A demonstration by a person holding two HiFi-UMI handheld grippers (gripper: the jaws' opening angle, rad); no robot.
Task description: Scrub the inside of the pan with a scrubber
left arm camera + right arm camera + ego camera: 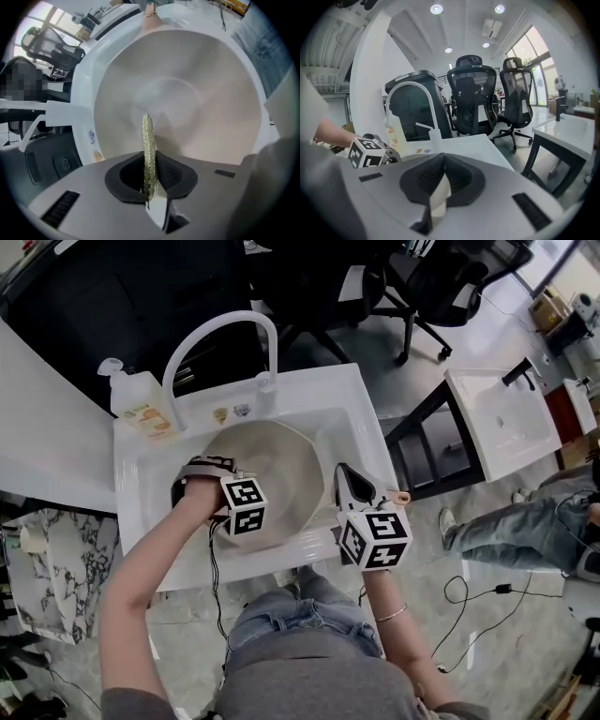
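The left arm reaches from the lower left of the head view up into the sink [319, 395]. The left claw [183, 486] is clamped on the one scrubber [148, 140], a thin glittery pad seen edge-on. Its long axis runs out along the jaws, tip toward the middle of the single pan [281, 465] at frame centre. The right claw [345, 479] is closed beside the pan's right rim, near the handle [401, 496], with an unidentifiable pale sliver at its seam.
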